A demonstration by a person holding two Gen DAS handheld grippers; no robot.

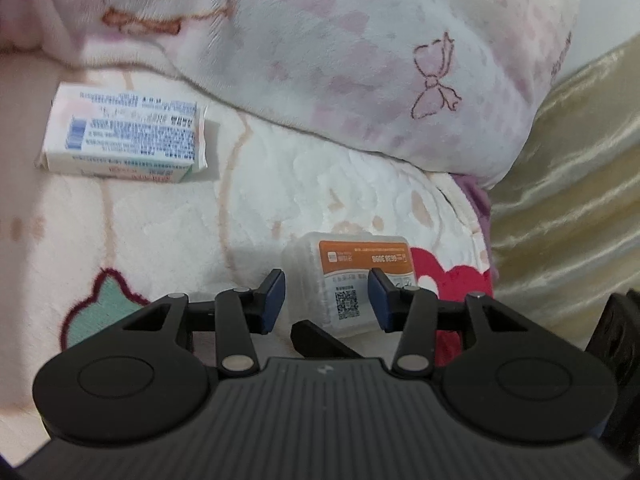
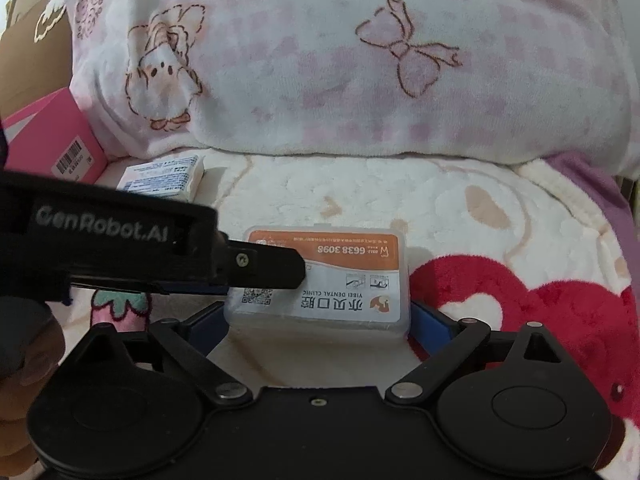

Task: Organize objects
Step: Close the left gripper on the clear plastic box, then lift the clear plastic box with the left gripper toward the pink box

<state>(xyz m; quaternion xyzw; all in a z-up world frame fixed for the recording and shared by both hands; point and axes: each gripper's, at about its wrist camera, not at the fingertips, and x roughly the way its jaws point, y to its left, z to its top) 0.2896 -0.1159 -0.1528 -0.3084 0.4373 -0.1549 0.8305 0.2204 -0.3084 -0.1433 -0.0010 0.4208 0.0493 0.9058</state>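
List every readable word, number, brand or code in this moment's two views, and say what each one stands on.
"GenRobot.AI": side of the left gripper.
"6638 3098": orange band of the clear plastic box, upside down.
"YIBEI DENTAL CLINIC": same label, upside down; Chinese characters beside it.
QR code: same label, not decodable.
Blue print and barcode on the white packet: too blurred.
Barcode label on the pink box: too small.

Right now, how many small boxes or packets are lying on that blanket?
3 in view: the clear plastic box with the orange label near the grippers, a white printed packet further back, and a pink box at the far left edge. Others may be hidden.
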